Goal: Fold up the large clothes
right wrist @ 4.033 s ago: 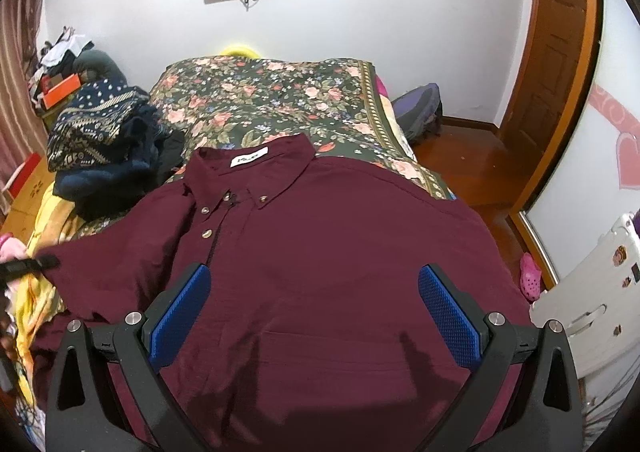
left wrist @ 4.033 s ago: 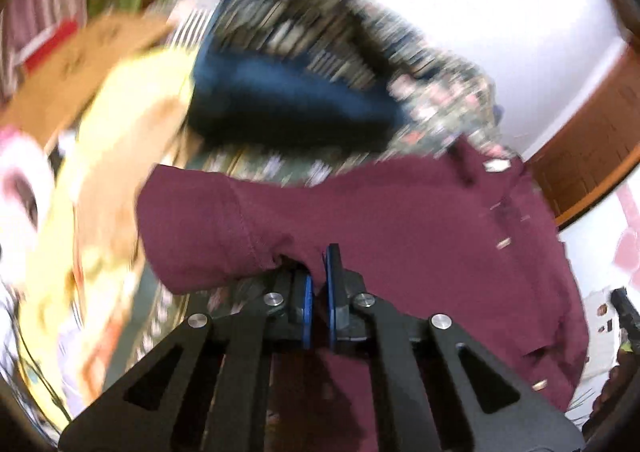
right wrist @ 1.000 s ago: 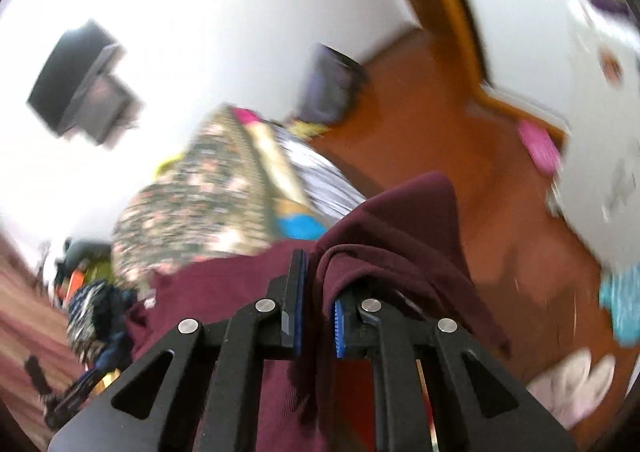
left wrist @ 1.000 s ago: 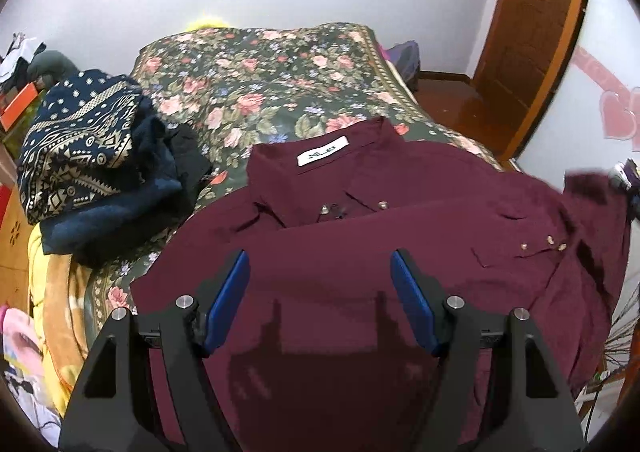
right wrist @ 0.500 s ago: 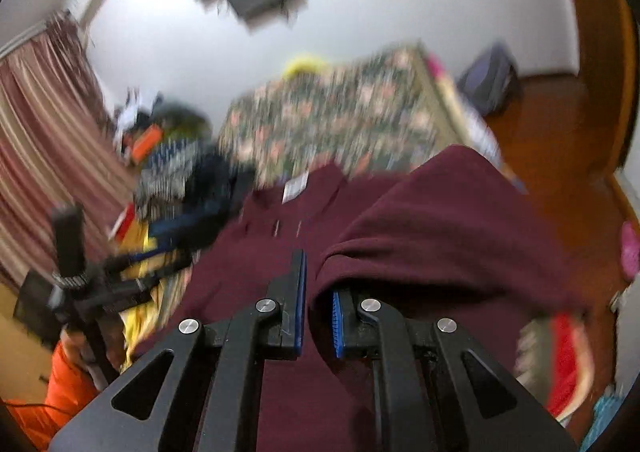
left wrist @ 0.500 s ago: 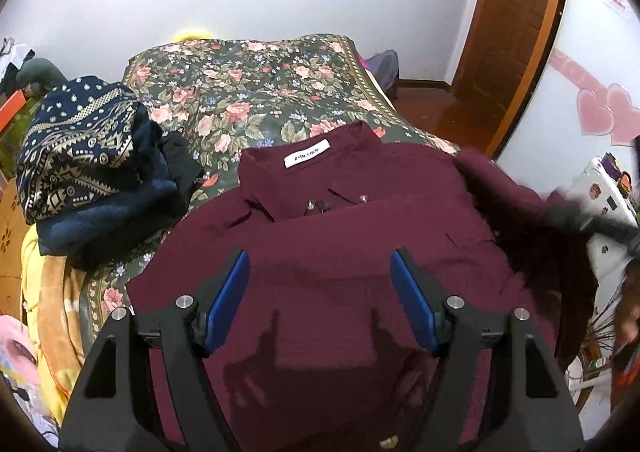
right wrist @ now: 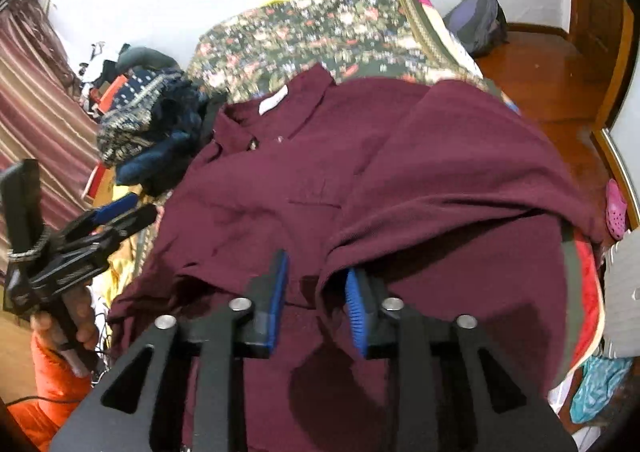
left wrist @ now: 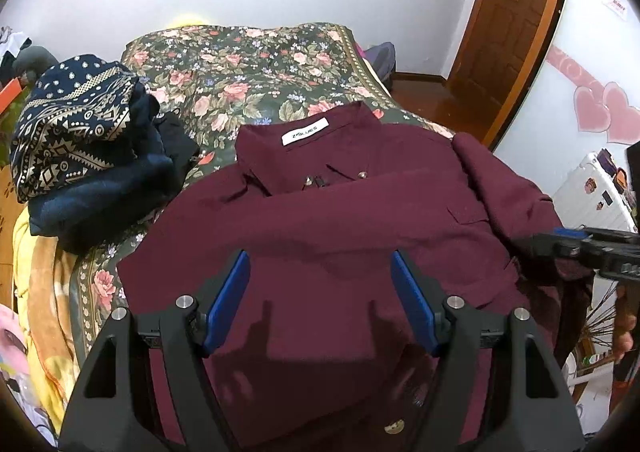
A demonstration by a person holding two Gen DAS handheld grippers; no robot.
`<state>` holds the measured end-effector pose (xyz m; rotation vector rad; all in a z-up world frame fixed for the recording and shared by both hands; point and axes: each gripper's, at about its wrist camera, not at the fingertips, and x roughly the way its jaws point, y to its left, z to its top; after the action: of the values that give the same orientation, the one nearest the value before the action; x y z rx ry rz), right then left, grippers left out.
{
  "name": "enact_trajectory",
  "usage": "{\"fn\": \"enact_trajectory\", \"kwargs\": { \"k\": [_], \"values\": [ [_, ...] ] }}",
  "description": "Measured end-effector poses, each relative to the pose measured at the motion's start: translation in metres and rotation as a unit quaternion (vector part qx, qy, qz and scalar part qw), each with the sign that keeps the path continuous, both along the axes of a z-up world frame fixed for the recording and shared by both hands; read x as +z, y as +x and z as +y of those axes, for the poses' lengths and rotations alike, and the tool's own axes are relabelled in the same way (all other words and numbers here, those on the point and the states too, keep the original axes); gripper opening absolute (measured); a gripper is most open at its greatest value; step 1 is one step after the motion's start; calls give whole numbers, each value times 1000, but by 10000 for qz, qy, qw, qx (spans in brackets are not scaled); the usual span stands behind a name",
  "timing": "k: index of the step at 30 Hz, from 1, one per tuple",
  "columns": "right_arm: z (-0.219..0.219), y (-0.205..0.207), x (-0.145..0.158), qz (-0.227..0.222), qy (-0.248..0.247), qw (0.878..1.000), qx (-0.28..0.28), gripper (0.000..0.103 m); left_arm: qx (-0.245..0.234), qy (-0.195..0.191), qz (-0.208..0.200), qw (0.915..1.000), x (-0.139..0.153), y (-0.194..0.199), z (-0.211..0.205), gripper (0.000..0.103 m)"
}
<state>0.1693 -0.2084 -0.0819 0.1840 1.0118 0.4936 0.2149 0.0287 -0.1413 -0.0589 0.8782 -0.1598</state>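
A maroon button shirt (left wrist: 320, 220) lies front up on the floral bed, collar and white label toward the far wall. One sleeve (left wrist: 340, 208) is folded across the chest. The other sleeve (right wrist: 460, 180) is laid over the shirt's right side. My left gripper (left wrist: 318, 264) hovers open over the lower front with nothing between its pads. My right gripper (right wrist: 316, 268) is low over the shirt and its jaws are opening. The sleeve's edge hangs loose by the right pad (right wrist: 354, 300), and the left pad stands clear of the cloth. Each gripper shows in the other's view, the right gripper (left wrist: 560, 242) and the left gripper (right wrist: 120, 212).
A heap of dark blue patterned clothes (left wrist: 80, 140) sits on the bed's left side beside the shirt. The floral bedspread (left wrist: 248, 64) stretches beyond the collar. A wooden door (left wrist: 516, 12), a backpack (right wrist: 476, 20) and a pink shoe (right wrist: 616, 208) lie to the right.
My right gripper swung in from the bed's right side with the sleeve, laid it over the shirt and parted its jaws. The left gripper, earlier shut on the other sleeve, stays open.
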Motion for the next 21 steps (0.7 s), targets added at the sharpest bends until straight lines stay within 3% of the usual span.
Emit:
{"fn": "enact_trajectory", "kwargs": {
  "k": [4,9,14,21],
  "values": [
    [-20,-7,19,-426,164,9984,-341,45,8,80,-64,9999,5,4,-6,71],
    [-75,-1,29,-612,594,9877,-1313,57,5,158,-99,9998,9,13,-14,71],
    [-117,15,9,-331,509,9751,-2133,60,73,210,-129,9997,9,19,-21,71],
    [-153,41,-53,586,1031,9535,-2773,60,125,146,-51,9998,6,29,-27,71]
  ]
}}
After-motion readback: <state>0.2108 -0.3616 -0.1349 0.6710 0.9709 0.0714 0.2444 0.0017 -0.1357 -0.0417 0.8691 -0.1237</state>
